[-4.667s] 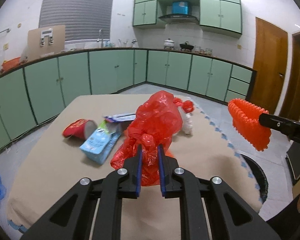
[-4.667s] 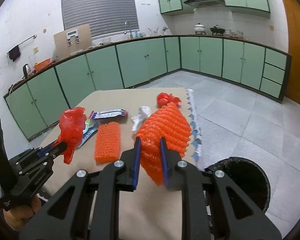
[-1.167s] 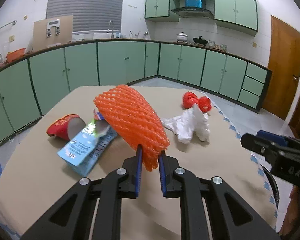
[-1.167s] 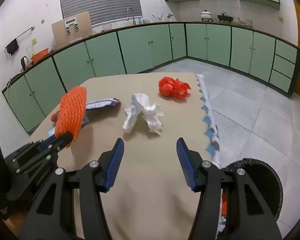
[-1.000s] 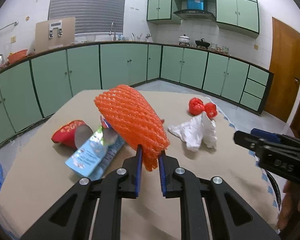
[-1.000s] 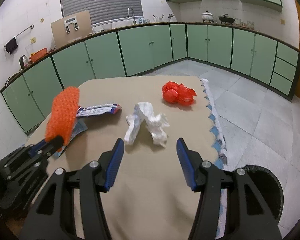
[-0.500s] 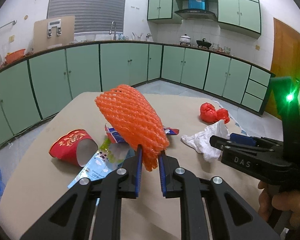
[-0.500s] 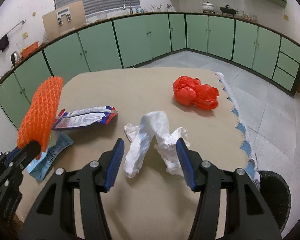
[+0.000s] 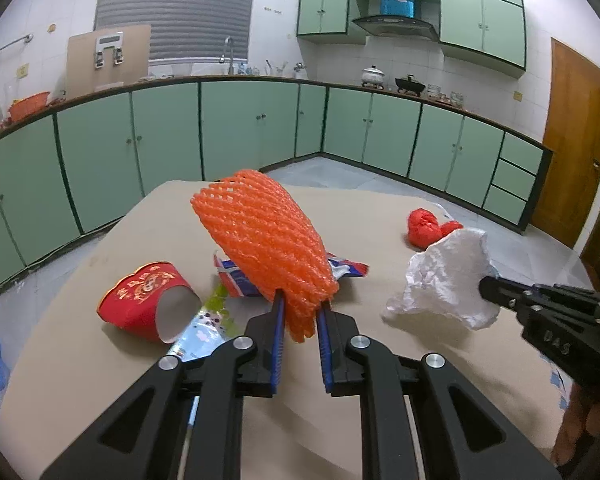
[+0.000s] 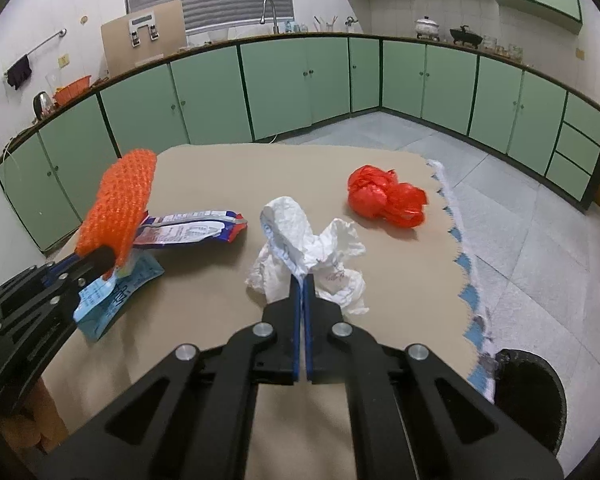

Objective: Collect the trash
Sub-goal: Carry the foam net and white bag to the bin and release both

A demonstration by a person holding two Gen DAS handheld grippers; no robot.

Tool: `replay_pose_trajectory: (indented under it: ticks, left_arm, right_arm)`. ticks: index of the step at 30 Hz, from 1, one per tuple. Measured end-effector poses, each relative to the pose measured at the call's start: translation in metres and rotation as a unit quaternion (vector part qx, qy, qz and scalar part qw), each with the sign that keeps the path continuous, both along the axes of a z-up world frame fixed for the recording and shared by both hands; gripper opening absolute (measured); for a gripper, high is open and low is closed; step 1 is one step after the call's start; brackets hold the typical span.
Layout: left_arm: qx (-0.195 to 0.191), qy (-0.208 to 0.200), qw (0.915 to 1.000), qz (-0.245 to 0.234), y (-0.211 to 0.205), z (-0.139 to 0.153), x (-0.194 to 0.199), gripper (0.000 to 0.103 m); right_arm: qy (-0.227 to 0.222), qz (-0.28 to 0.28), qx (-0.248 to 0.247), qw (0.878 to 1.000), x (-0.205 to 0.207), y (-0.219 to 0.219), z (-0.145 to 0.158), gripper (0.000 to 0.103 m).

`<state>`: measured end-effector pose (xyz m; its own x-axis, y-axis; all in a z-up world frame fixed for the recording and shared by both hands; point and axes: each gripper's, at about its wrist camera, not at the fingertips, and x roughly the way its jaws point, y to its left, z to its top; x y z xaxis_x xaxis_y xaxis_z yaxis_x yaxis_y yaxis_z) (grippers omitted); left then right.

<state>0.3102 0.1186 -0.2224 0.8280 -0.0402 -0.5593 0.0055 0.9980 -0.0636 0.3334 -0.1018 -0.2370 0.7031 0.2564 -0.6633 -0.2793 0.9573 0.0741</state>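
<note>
A: Your left hand-held gripper (image 9: 300, 312) is clamped narrow on the orange foam net (image 9: 260, 240), which stands up off the tabletop (image 9: 380, 220) at a slant, its lower end pinched between the blue pads.

B: And your right hand-held gripper (image 10: 301, 280) has just been closing. The jaws are now pressed together on the crumpled white paper (image 10: 300, 248), with a fold of it caught right at the tips.

A: From the left wrist view that white wad hangs off the tip of the right one, just above the tabletop.

B: The rest of your trash lies loose. The red plastic bag (image 10: 384, 196) is bunched near the far right edge, well apart from both grippers.

A: The red paper cup (image 9: 148, 304) lies on its side at the left, mouth toward you, with the blue-and-white wrapper (image 10: 188, 232) and a pale blue pouch (image 10: 112, 300) near it.

B: The black bin (image 10: 532, 396) sits on the floor off the tabletop's right edge.
</note>
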Motion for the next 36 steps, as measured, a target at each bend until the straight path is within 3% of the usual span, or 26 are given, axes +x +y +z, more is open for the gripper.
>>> replay_pose_trajectory:
  ticks: [11,20,26,34,36]
  left_arm:
    - [0.008,-0.012,0.9987,-0.048,-0.061,0.025,-0.016,0.015]
    - [0.017,-0.006,0.9881,-0.153,-0.166,0.03,-0.025,0.015]
    - [0.024,0.04,0.9675,-0.249,-0.251,0.01,-0.021,0.015]
    - [0.048,0.132,0.922,-0.361,-0.356,-0.039,-0.019,0.015]
    - [0.064,0.148,0.9155,-0.369,-0.375,-0.052,-0.019,0.016]
  right_arm:
    - [-0.035,-0.052,0.015,0.998,-0.057,-0.089,0.042,0.0]
    - [-0.027,-0.141,0.01,0.99,-0.087,-0.192,0.031,0.0]
    - [0.014,-0.21,0.012,0.978,-0.093,-0.264,-0.012,0.0]
    - [0.073,-0.277,0.036,0.957,-0.095,-0.331,-0.067,0.0]
    - [0.087,-0.284,0.047,0.954,-0.093,-0.339,-0.074,0.002]
